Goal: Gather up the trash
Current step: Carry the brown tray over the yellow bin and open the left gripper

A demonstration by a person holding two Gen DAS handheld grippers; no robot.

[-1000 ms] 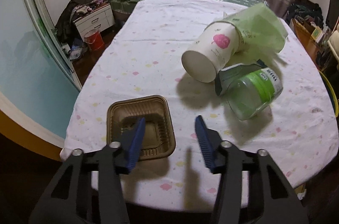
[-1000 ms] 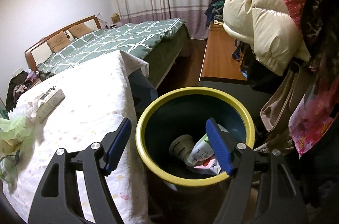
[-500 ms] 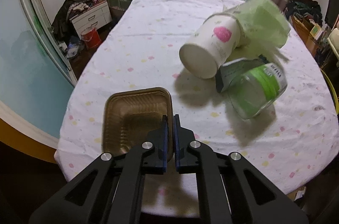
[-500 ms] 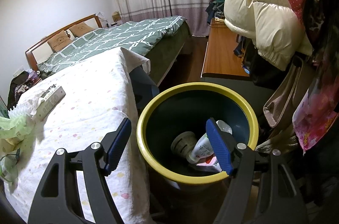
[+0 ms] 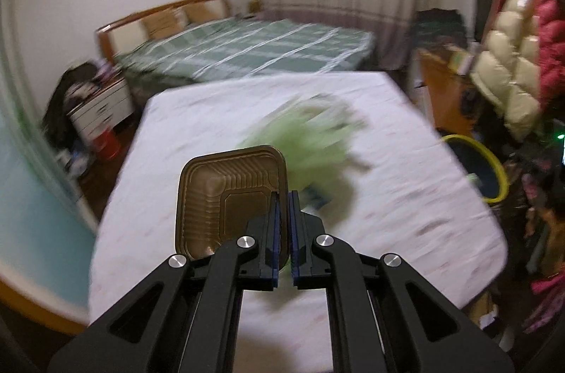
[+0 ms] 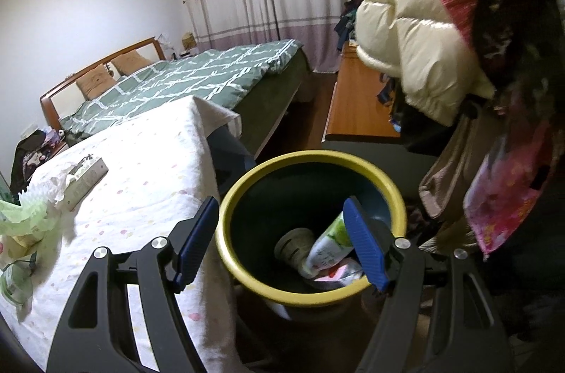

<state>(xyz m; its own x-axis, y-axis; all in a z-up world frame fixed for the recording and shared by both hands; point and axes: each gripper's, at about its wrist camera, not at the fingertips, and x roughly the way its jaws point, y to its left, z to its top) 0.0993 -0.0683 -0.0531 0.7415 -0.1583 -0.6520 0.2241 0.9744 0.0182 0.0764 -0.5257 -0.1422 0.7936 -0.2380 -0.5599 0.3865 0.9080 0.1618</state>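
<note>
My left gripper (image 5: 283, 200) is shut on the right rim of a brown plastic food tray (image 5: 226, 196) and holds it lifted and tilted above the white tablecloth (image 5: 406, 196). A blurred green plastic bag (image 5: 310, 140) lies on the table behind it. My right gripper (image 6: 279, 228) is open and empty above the yellow-rimmed trash bin (image 6: 240, 196), which holds a cup (image 6: 295, 244) and a squeeze tube (image 6: 328, 246). The bin also shows in the left wrist view (image 5: 491, 161) at the table's right edge.
In the right wrist view a small carton (image 6: 86, 177), crumpled paper (image 6: 39, 193) and the green bag (image 6: 21, 221) lie on the table at left. Puffy coats (image 6: 416, 30) hang at right. A bed (image 6: 197, 80) stands behind, and a wooden bench (image 6: 356, 104).
My left gripper closed on the brown tray's rim, then lifted it off the table and swung right; the view is blurred. My right gripper stayed open over the bin.
</note>
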